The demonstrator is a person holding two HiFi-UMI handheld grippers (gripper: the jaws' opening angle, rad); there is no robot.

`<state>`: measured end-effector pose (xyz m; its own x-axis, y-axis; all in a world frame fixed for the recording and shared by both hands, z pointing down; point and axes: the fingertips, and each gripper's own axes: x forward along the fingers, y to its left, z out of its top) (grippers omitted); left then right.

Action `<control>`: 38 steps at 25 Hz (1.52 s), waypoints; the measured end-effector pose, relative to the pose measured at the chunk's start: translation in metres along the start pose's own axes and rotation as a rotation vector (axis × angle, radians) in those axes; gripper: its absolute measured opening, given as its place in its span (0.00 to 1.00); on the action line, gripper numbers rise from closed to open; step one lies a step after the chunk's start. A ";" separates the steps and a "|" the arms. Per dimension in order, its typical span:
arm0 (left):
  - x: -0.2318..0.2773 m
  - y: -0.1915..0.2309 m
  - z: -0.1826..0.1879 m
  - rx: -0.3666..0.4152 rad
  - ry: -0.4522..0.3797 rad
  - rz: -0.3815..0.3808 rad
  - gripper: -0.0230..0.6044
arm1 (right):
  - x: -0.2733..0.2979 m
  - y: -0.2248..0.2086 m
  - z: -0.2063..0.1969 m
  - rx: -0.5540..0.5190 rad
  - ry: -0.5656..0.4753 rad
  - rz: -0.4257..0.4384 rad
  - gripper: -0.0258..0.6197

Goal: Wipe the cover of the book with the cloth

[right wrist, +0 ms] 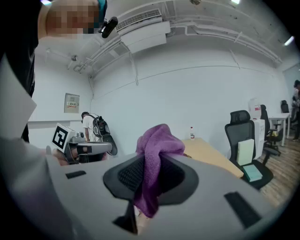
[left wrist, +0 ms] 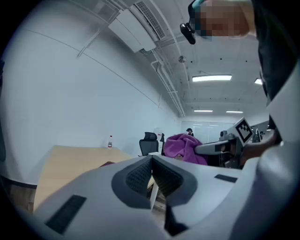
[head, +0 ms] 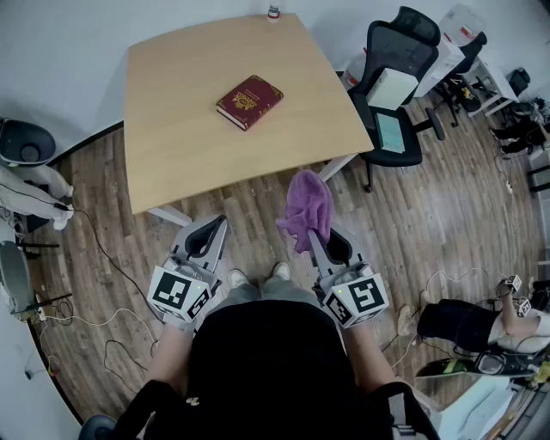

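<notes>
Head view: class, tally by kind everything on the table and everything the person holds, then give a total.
book: 1
bottle: 1
cloth: 1
grippers: 2 (left gripper, right gripper)
Total: 5

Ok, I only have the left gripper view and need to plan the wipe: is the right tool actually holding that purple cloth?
Observer: Yes. The right gripper view shows the right tool shut on the purple cloth, which bunches above the jaws and hangs below them.
Operator: And the book? I only see a dark sliver.
Observer: In the head view the book lies closed, red cover up with a gold emblem, around the middle of the table.
Operator: Are the tools over the table?
Observer: No. In the head view the left tool and the right one are both short of the table's near edge, over the wooden floor.
</notes>
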<state>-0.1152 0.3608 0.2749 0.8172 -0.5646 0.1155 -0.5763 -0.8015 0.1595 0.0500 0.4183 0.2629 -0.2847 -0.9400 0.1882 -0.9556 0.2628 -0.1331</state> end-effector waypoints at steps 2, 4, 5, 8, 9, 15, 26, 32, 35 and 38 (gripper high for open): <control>0.002 0.002 0.000 0.005 -0.005 -0.006 0.07 | 0.003 -0.001 0.001 -0.003 -0.002 -0.006 0.17; 0.003 0.006 -0.001 0.007 -0.008 -0.008 0.07 | 0.007 -0.001 0.002 -0.007 -0.004 -0.008 0.17; 0.003 0.008 -0.001 0.007 -0.009 -0.007 0.07 | 0.009 0.000 0.002 -0.009 -0.005 -0.007 0.17; 0.003 0.014 0.000 0.005 -0.013 -0.004 0.07 | 0.016 0.002 0.003 -0.017 -0.004 -0.004 0.17; 0.003 0.017 0.000 0.006 -0.013 -0.005 0.07 | 0.019 0.003 0.003 -0.018 -0.003 -0.005 0.17; -0.006 0.037 -0.002 0.011 -0.010 -0.005 0.07 | 0.036 0.008 0.004 0.017 -0.014 -0.025 0.17; 0.004 0.059 -0.011 0.003 0.015 -0.003 0.07 | 0.055 0.000 -0.006 0.027 0.006 -0.034 0.17; 0.036 0.071 -0.016 -0.004 0.045 0.039 0.07 | 0.085 -0.039 -0.004 0.053 0.007 -0.013 0.17; 0.064 0.083 -0.016 -0.010 0.059 0.065 0.07 | 0.111 -0.069 0.000 0.064 0.014 0.005 0.17; 0.102 0.099 -0.013 -0.017 0.067 0.094 0.07 | 0.143 -0.101 0.005 0.074 0.021 0.038 0.17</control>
<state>-0.0892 0.2265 0.3157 0.7581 -0.6219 0.1962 -0.6506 -0.7420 0.1618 0.1057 0.2562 0.2988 -0.3225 -0.9248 0.2017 -0.9362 0.2801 -0.2122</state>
